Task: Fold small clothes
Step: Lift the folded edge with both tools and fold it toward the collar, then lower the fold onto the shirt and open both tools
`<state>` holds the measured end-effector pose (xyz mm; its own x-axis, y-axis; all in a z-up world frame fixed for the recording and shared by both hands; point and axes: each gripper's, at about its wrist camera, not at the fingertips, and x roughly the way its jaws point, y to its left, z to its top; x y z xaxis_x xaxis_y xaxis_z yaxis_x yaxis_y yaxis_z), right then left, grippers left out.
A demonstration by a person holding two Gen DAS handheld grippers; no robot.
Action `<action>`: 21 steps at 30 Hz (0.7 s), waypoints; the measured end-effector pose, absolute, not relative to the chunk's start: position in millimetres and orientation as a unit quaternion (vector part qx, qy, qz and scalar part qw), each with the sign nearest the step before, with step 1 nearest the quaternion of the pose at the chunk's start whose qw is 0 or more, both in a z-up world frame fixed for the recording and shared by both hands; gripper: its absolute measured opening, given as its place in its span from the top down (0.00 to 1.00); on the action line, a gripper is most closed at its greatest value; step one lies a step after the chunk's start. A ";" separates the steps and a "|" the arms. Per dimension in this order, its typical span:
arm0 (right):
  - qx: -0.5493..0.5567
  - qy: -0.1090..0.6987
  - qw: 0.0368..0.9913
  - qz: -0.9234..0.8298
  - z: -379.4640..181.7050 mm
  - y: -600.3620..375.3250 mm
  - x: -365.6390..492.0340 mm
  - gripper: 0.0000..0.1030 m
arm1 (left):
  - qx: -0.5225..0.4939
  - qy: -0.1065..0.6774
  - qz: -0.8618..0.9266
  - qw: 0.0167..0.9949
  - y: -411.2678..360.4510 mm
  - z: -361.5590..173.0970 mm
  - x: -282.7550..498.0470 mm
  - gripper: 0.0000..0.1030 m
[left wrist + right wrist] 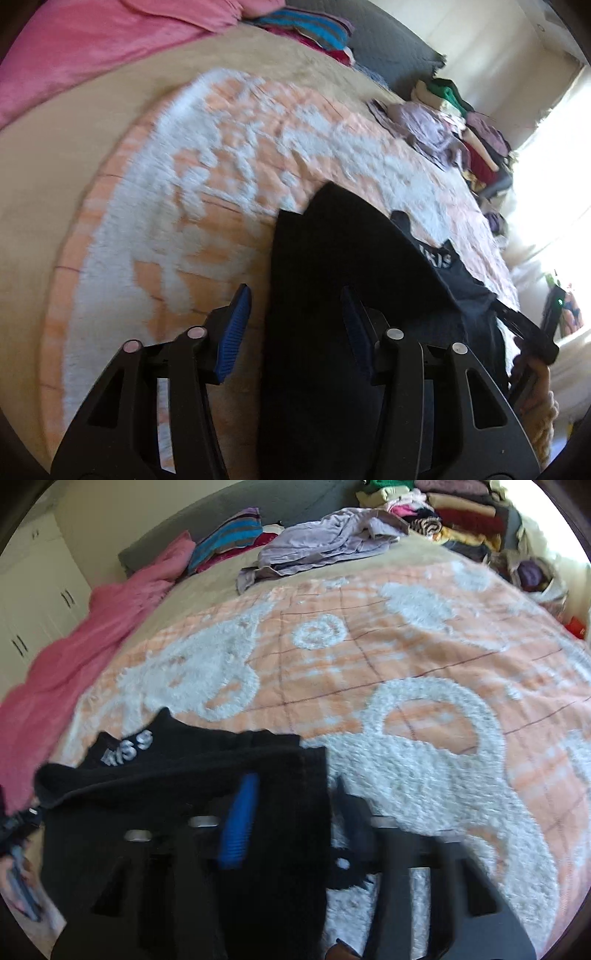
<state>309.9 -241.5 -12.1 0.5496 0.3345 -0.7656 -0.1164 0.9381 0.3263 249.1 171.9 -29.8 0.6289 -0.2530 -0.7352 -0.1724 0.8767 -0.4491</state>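
A: Where is the garment, and how are the two tools on it?

B: The black garment point(332, 295) lies on the orange and white bedspread point(207, 177), in the lower middle of the left wrist view and the lower left of the right wrist view. The left gripper point(293, 325) has its fingers spread apart; one blue pad point(234, 332) is over the bedspread, the other is over the black cloth, so the left edge of the cloth runs between them. I think it is placed so to close on this edge.

A: And the right one?

B: The right gripper point(291, 823) is also spread. Its blue pad point(238, 823) is over the cloth and the other finger is beside the cloth's right edge (this finger is blurred, so whether it touches the fabric I cannot tell). Neither tool pinches anything that I can see.

A: Why both at the near side?

B: My judgement: each stands at one side edge, so the piece can be lifted or folded evenly away from the person. The white letters point(127, 747) are at the far end.

A: Is there room?

B: Yes, beyond the garment the bedspread is free toward the upper part of both frames. The lilac clothes point(325, 539) and the clothes pile point(454, 513) are well apart at the far edge, and the pink blanket point(74, 657) lies along the left of the right wrist view
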 end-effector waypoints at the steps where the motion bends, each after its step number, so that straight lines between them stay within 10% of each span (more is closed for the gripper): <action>1: 0.120 0.454 0.874 0.129 -9.2 -241.0 309.3 0.83 | -0.243 0.434 -0.023 0.867 169.6 -30.4 250.0 0.92; 21: 0.065 0.424 0.902 0.054 -5.9 -224.2 311.7 0.76 | -0.230 0.412 0.017 0.882 184.8 -34.0 233.5 0.91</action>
